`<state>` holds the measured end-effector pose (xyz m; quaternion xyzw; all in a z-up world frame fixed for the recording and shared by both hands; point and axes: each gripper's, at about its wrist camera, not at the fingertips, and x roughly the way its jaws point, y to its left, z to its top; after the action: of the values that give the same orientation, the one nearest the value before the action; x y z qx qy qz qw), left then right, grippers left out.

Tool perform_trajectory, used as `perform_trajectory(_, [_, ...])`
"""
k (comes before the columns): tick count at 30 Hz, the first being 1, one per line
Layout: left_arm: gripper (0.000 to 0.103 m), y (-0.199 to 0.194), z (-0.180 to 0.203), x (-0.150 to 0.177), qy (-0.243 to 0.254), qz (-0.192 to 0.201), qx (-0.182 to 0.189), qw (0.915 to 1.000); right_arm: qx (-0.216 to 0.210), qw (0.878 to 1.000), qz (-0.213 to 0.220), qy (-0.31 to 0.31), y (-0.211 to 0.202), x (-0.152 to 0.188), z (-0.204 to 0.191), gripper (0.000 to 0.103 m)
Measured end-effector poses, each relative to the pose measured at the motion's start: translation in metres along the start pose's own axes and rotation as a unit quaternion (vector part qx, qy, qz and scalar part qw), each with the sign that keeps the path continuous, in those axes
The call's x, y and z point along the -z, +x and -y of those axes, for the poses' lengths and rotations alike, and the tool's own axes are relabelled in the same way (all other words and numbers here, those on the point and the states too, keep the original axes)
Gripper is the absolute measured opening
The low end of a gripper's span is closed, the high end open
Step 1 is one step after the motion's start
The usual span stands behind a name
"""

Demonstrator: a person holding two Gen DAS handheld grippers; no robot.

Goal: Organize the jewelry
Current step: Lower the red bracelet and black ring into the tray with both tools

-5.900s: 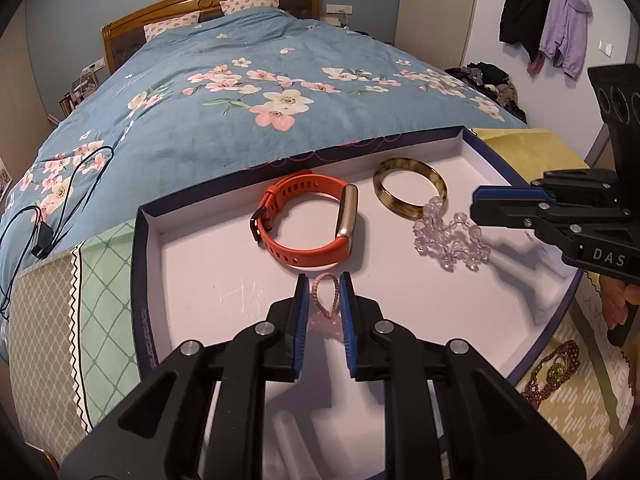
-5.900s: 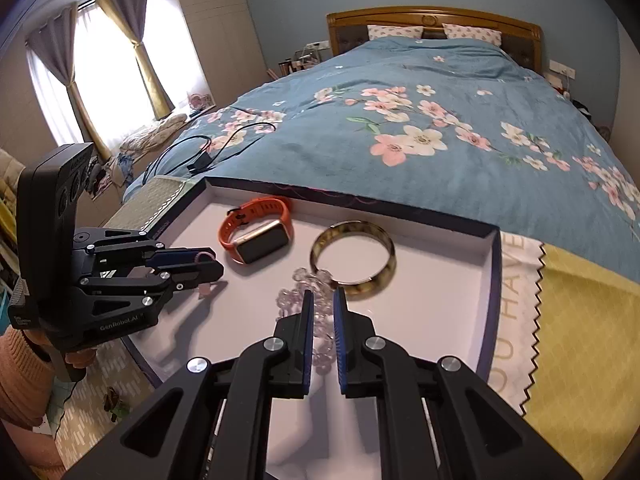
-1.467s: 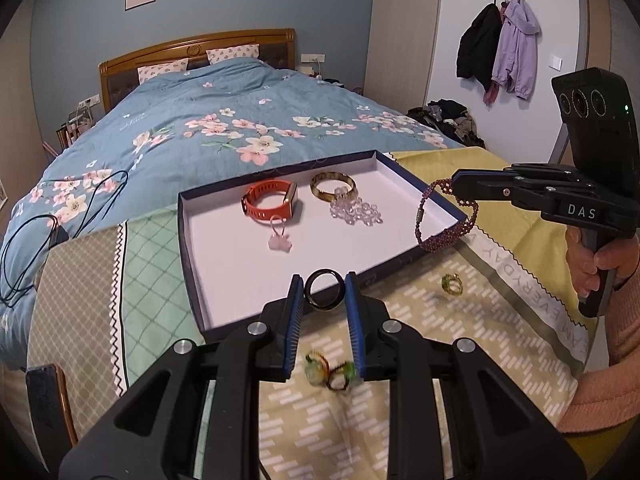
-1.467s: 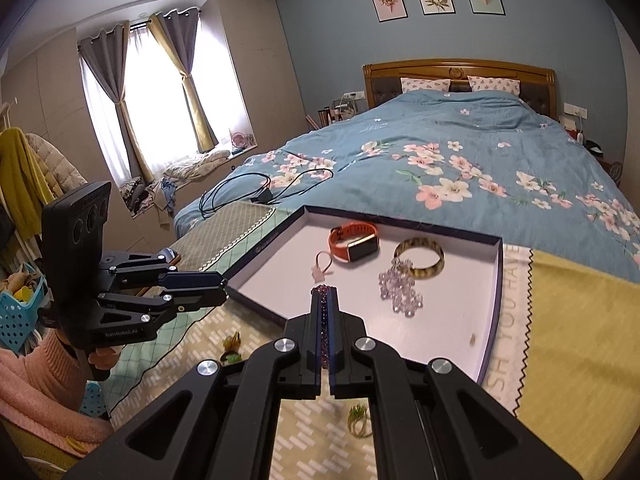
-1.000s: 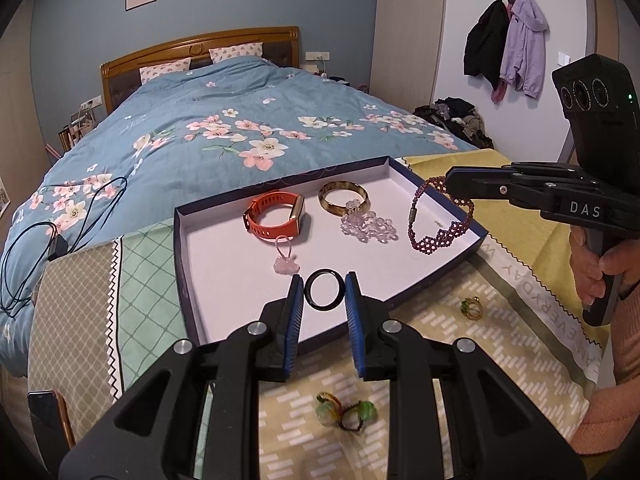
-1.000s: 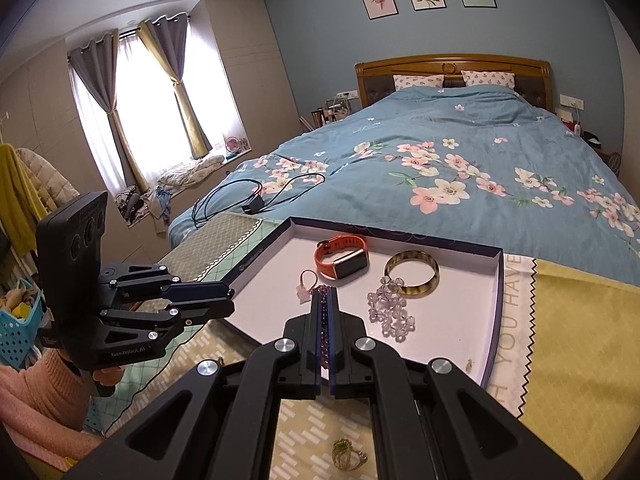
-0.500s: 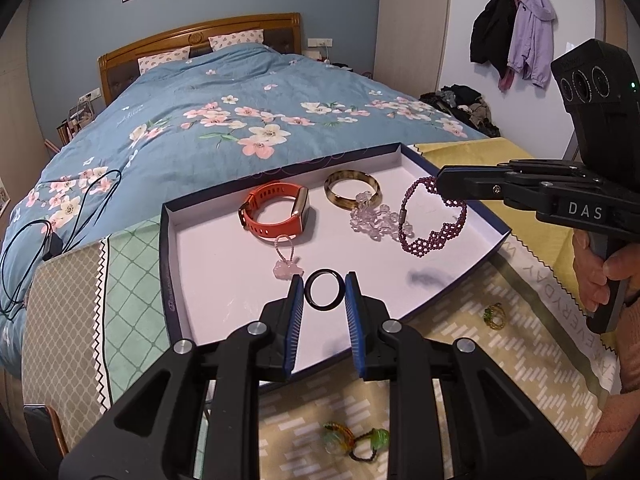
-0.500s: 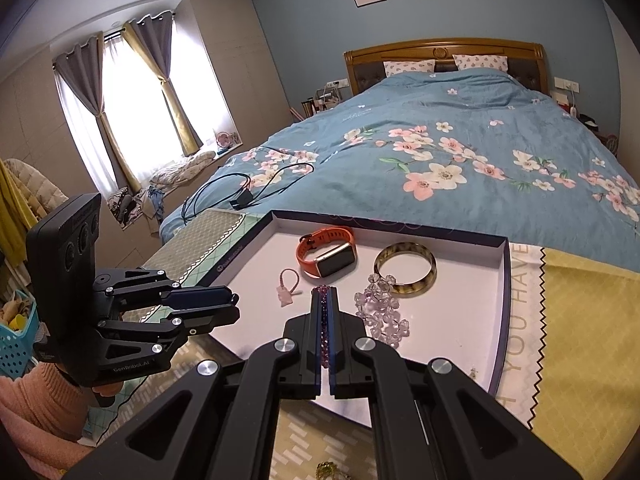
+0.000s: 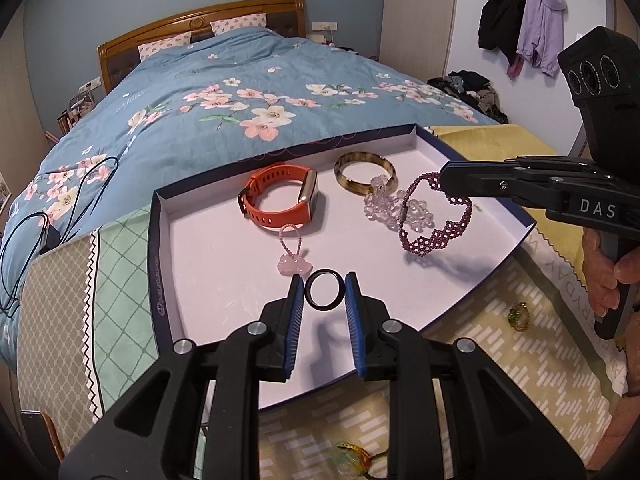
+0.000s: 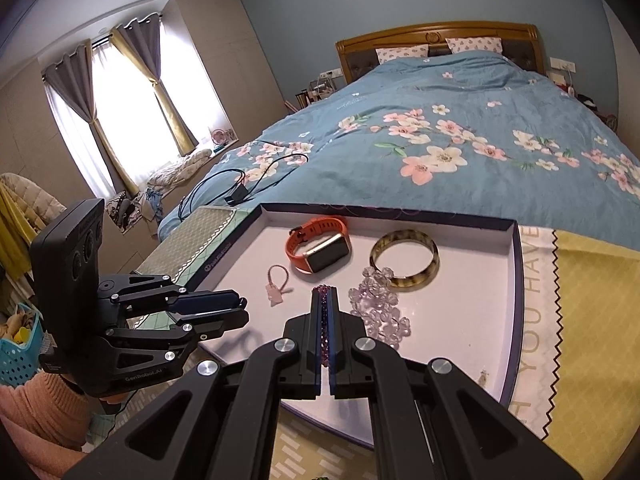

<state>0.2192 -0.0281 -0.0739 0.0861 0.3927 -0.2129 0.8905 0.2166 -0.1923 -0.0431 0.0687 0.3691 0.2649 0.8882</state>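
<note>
Nearest the left wrist camera, a green and yellow ring [image 9: 354, 460] lies on the patterned cloth [image 9: 460, 412] just below the left gripper [image 9: 324, 292], whose blue pads [image 9: 295, 308] stand narrow and pinch a black ring [image 9: 324, 291] upright between them, above the near part of the white tray [image 9: 200, 280]. Off to the right on the cloth sits a second small green ring [image 9: 519, 316], outside the tray and close to the hand [image 9: 604, 276] on the other tool's handle.

Inside the tray, just beyond the black ring, lies a pink charm on a beaded loop [image 9: 294, 258]. To its right the right gripper [image 9: 443, 180] is fully closed on a purple beaded bracelet [image 9: 434, 220], which hangs from the tips over the tray floor (in the right wrist view its beads [image 10: 323, 320] fill the slit between the jaws). Whether its low end touches the floor I cannot tell.

Further back sit clear crystal beads [image 9: 394, 206], an orange smartwatch [image 9: 280, 200] and a tortoiseshell bangle [image 9: 365, 170], the beads touching the bangle. Beyond the tray spreads a blue floral bedspread [image 9: 240, 100]
</note>
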Motion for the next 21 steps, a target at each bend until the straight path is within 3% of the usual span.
perform_trajectory(21, [0.022, 0.034, -0.006, -0.007, -0.006, -0.031, -0.013, 0.9994, 0.045, 0.998, -0.034, 0.025, 0.022, 0.011, 0.027, 0.002])
